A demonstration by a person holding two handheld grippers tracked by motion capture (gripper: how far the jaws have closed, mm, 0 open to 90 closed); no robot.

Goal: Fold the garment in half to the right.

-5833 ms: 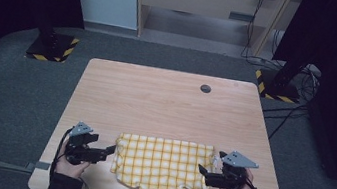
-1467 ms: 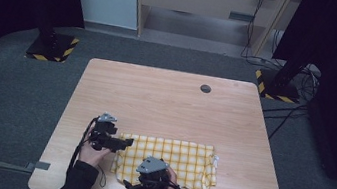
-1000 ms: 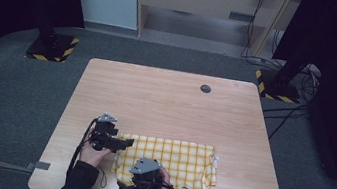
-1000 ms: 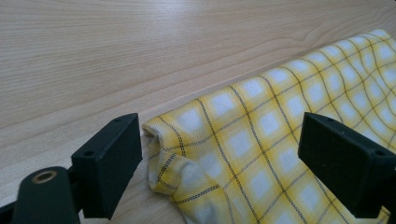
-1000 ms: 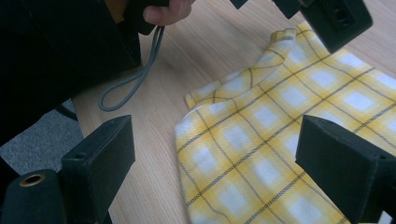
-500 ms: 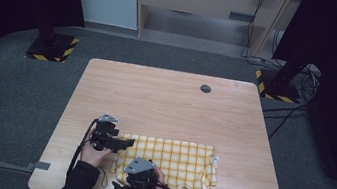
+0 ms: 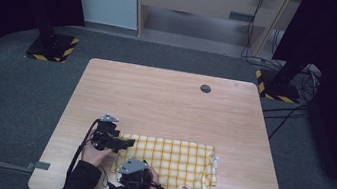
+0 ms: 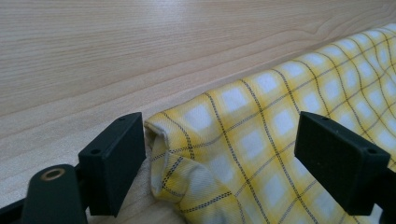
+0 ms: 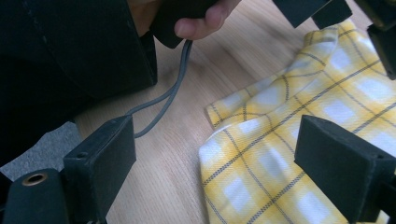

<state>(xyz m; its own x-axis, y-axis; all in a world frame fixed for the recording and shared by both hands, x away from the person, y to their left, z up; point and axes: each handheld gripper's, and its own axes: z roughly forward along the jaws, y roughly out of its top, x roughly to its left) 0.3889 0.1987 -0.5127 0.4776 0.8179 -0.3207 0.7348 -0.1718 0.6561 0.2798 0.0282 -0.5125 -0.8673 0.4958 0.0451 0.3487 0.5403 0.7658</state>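
A yellow checked cloth (image 7: 177, 159) lies folded flat on the wooden table (image 7: 165, 104) near its front edge. My left gripper (image 7: 125, 142) points right at the cloth's far left corner. In the left gripper view its jaws (image 8: 229, 149) stand open around the rolled corner of the cloth (image 8: 261, 140), having just closed a little, and the pads do not press it. My right gripper (image 7: 120, 172) sits at the cloth's near left corner. Its jaws (image 9: 219, 154) are open over the corner of the cloth (image 9: 289, 140), which lies flat between them.
A small dark round disc (image 7: 205, 88) sits at the table's far side. Two stands with striped bases (image 7: 51, 46) (image 7: 279, 86) flank the table on the grey floor. The left gripper's grey cable (image 9: 163, 102) trails across the wood beside the right gripper's jaws.
Several seconds ago the grippers stood at opposite ends of the cloth. Since then the right one has come to the near left corner, creeping slightly left over the last second. The left gripper has kept still.
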